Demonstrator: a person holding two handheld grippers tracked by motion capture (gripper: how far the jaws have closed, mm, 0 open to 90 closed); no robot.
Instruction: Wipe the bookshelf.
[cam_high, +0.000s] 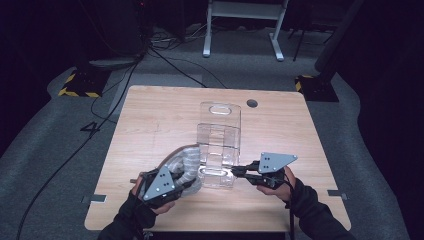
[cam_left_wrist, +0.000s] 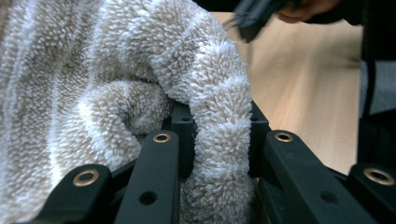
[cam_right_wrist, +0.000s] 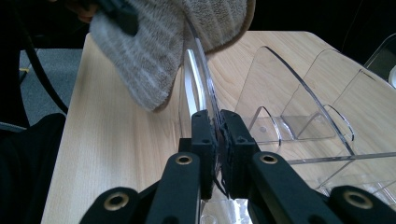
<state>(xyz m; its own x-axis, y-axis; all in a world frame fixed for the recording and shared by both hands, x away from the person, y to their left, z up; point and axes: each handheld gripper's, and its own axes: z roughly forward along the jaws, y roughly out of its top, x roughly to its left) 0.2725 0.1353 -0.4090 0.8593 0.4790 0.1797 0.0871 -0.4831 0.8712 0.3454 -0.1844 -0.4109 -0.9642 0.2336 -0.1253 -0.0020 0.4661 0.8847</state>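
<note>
Clear plastic rack (cam_high: 218, 145) is lying lengthwise up the table (cam_high: 150, 120), its near wall pinched in the right gripper (cam_high: 237, 171), while the left gripper (cam_high: 186, 184) (clamping a towel (cam_high: 183, 161)) is pressing against its left side

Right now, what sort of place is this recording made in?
Probably a recording lab or studio: a lone wooden table on grey carpet, cables across the floor, hazard-striped stand bases, dark surroundings.

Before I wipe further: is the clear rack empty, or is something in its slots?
Empty. The clear rack's tiers show bare plastic and table wood through them; the towel touches its left side from outside.
</note>
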